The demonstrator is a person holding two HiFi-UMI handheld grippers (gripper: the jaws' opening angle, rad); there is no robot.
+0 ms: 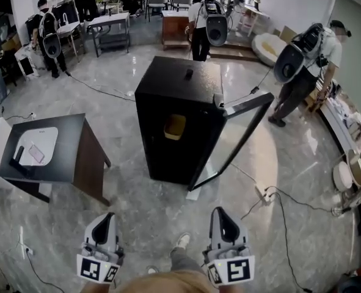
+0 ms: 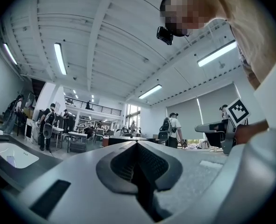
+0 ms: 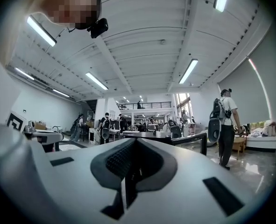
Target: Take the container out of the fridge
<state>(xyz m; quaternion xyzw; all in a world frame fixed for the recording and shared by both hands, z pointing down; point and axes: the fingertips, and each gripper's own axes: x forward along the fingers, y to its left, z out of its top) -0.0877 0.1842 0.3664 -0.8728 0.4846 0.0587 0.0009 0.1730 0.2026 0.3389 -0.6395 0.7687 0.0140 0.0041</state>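
A black fridge (image 1: 179,124) stands on the floor ahead of me with its door (image 1: 238,136) swung open to the right. Inside, on a shelf, sits a yellowish container (image 1: 175,127). Both grippers are held low near my body, well short of the fridge and pointing toward it. My left gripper (image 1: 109,216) is shut with nothing in it, and so is my right gripper (image 1: 220,212). In the left gripper view the left gripper (image 2: 138,144) has its jaws together, aimed up at the room and ceiling. The right gripper (image 3: 134,142) looks the same in its own view.
A black table (image 1: 76,154) with a white tray (image 1: 36,145) stands to the left. Cables and a power strip (image 1: 266,195) lie on the floor right of the fridge. Several people with backpacks stand further back. My shoe (image 1: 181,241) shows between the grippers.
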